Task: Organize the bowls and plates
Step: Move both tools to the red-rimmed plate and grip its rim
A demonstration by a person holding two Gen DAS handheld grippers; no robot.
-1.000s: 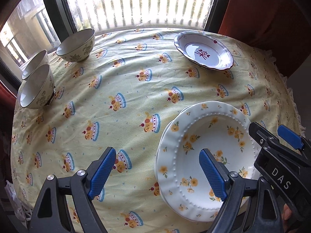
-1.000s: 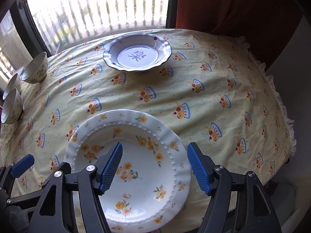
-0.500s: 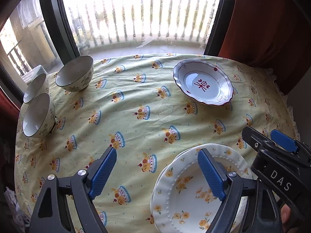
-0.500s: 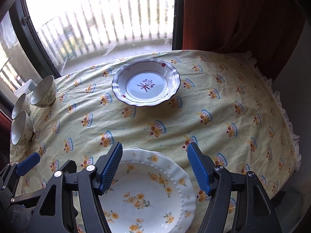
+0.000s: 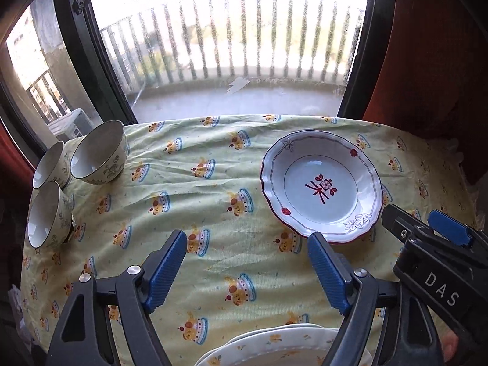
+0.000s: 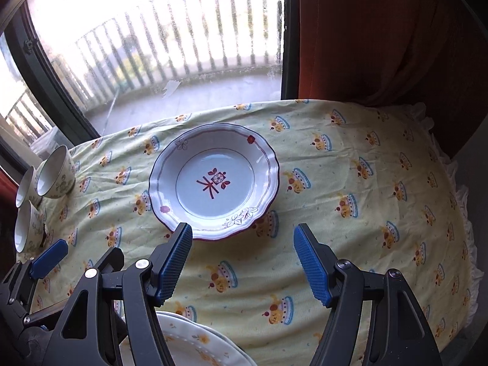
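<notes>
Where frames end, yellow-flowered plate (image 5: pixel 283 350) cut off, third bowl (image 6: pixel 24 186) half hidden.

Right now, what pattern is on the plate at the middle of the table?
White plate with a scalloped dark red edge, a red motif at its centre and small flowers on the rim; clearest in the right wrist view.

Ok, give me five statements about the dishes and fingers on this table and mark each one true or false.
1. Three bowls stand at the left edge of the table. True.
2. The plate with the red mark holds food. False: it is empty.
3. The right gripper is clamped on that plate. False: its fingers stand apart over bare tablecloth, holding nothing.
4. A yellow-flowered plate lies at the near edge, below the left gripper. True.
5. The bowls are stacked inside one another. False: they stand side by side.
</notes>
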